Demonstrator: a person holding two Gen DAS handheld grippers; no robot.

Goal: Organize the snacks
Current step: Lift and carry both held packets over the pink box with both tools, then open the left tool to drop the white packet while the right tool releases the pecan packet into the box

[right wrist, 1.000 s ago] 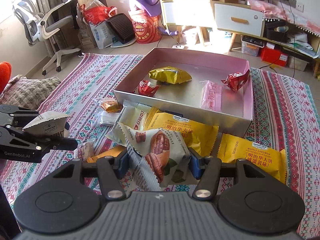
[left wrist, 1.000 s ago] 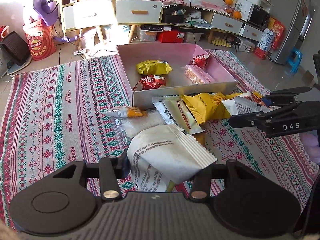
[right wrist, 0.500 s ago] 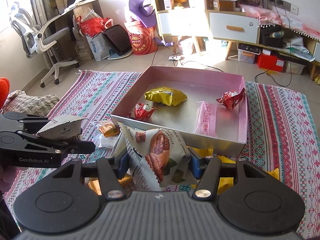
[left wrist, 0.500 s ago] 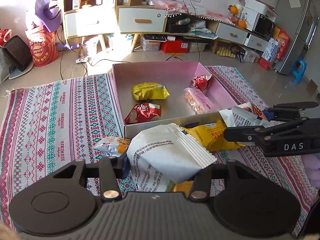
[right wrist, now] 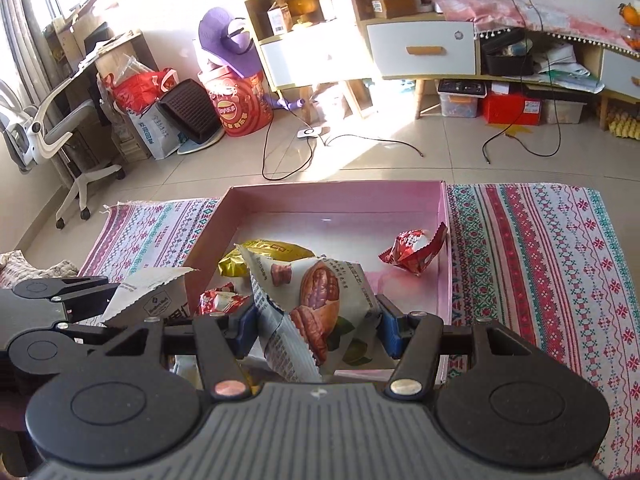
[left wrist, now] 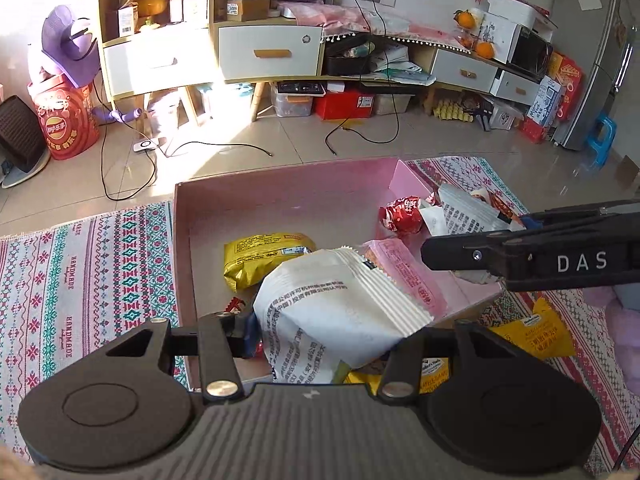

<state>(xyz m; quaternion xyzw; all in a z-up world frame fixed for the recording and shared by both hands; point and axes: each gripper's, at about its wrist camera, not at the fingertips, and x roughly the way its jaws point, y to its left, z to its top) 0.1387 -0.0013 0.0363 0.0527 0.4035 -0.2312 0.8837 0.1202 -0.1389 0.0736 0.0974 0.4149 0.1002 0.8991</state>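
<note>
My left gripper (left wrist: 320, 332) is shut on a white snack packet (left wrist: 332, 312) and holds it above the near part of the pink box (left wrist: 280, 184). My right gripper (right wrist: 316, 322) is shut on a walnut snack packet (right wrist: 316, 308) above the box's near wall (right wrist: 360, 372). Each gripper shows from the side in the other's view: the right (left wrist: 532, 256), the left (right wrist: 52, 312). In the box lie a yellow packet (left wrist: 260, 252), a red packet (left wrist: 402, 214), a pink packet (left wrist: 404, 276) and a small red packet (right wrist: 218, 302).
The box sits on a patterned rug (right wrist: 540, 248). Yellow waffle packets (left wrist: 532, 332) lie on the rug by the box's near right corner. Cables (left wrist: 132, 164) and cabinets (left wrist: 268, 52) are on the floor beyond. An office chair (right wrist: 52, 128) stands far left.
Both grippers have moved forward with their packets, from above the snack pile on the rug to above the near part of the pink box. Both stayed shut.
</note>
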